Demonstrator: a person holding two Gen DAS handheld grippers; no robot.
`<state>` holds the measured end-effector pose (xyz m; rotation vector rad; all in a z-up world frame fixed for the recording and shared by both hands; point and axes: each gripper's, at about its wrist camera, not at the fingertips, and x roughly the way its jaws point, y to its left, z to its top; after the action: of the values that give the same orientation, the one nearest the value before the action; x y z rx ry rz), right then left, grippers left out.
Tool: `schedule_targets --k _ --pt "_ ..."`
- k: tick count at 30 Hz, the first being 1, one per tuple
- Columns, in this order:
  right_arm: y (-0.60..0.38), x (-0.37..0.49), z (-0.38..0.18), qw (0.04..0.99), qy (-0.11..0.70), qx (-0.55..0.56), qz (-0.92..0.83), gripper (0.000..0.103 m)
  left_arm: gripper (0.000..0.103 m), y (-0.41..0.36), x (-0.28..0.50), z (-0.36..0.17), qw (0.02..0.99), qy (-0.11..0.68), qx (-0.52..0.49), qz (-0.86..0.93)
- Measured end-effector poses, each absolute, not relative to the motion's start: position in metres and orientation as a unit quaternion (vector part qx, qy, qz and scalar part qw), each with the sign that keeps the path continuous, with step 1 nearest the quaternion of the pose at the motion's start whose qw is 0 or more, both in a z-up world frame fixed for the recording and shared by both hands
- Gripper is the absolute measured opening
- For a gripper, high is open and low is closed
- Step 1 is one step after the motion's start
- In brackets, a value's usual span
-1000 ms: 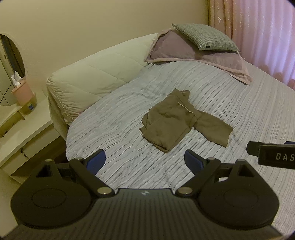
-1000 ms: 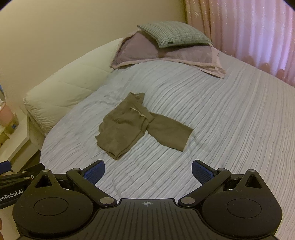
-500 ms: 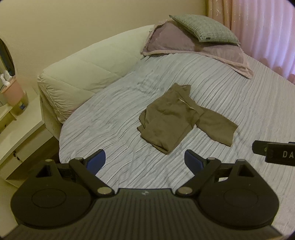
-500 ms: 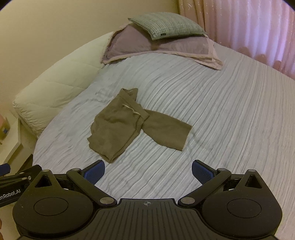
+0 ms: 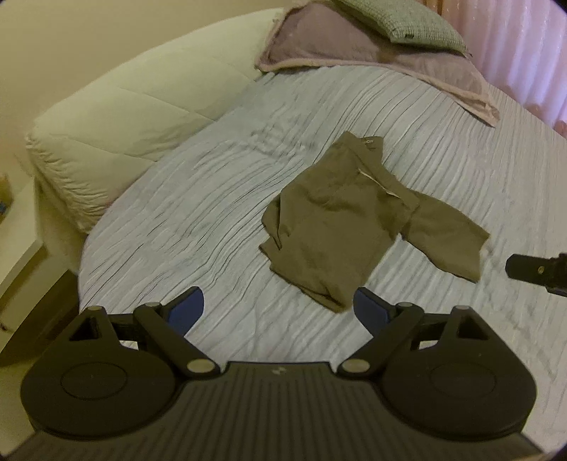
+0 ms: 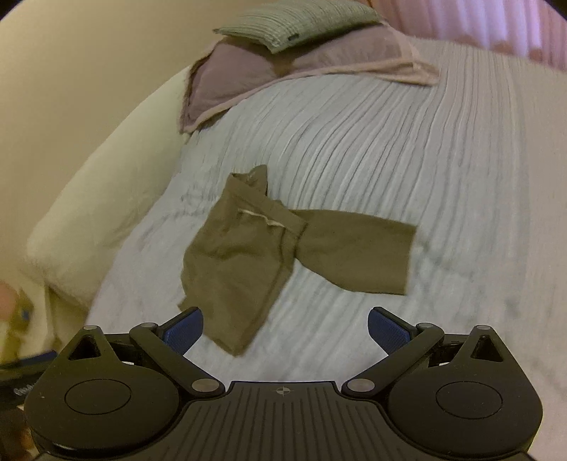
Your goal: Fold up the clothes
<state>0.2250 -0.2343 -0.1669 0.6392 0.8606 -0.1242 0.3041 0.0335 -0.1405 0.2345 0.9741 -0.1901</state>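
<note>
Olive-brown garment (image 5: 340, 227) lying crumpled at the centre of the bed (image 5: 198, 220), with bare ribbed grey bedspread on every side of it; the bed's rounded near edge curves through the lower left of the left wrist view. The garment's long axis runs from the upper centre of the frame down toward the lower centre; one flat panel branches off toward the right. The fabric is thin and matte, creased, with a pale drawstring near its upper part. A cream quilted duvet (image 5: 117, 117) lines the bed's left margin; a mauve pillow (image 5: 358, 49) carrying a grey-green textured cushion (image 5: 407, 21) sits at the upper edge. Left claw (image 5: 278, 312) and right claw (image 6: 283, 326) are both released, blue-padded fingers spread wide, above the bedspread, apart from the garment (image 6: 255, 259).
</note>
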Motion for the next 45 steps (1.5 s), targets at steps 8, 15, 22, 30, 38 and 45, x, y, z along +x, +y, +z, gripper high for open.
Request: schedule_targets --k 8,15,22,30,38,45 --pt "-0.244 0.283 -0.214 0.835 0.403 0.368 -0.074 0.067 0.082 0.034 0.385 -0.18 0.861 0.481 0.111 -0.125" --pt "-0.247 0.329 -0.251 0.828 0.406 0.375 -0.096 0.044 0.082 0.028 0.452 -0.218 0.85 0.495 0.111 -0.144" --pt "-0.26 0.357 -0.289 0.801 0.414 0.406 -0.147 0.053 0.082 0.02 0.508 -0.251 0.842 0.497 0.121 -0.169" --pt "-0.261 0.379 -0.311 0.823 0.376 0.397 -0.154 0.071 0.082 0.002 0.561 -0.305 0.827 0.503 0.116 -0.221" --pt "-0.263 0.361 -0.295 0.84 0.348 0.399 -0.117 0.004 0.012 -0.004 0.545 -0.311 0.811 0.503 0.089 -0.285" --pt "-0.292 0.254 -0.194 0.875 0.229 0.405 -0.134 0.004 0.009 -0.02 0.459 -0.217 0.818 0.433 0.06 -0.374"
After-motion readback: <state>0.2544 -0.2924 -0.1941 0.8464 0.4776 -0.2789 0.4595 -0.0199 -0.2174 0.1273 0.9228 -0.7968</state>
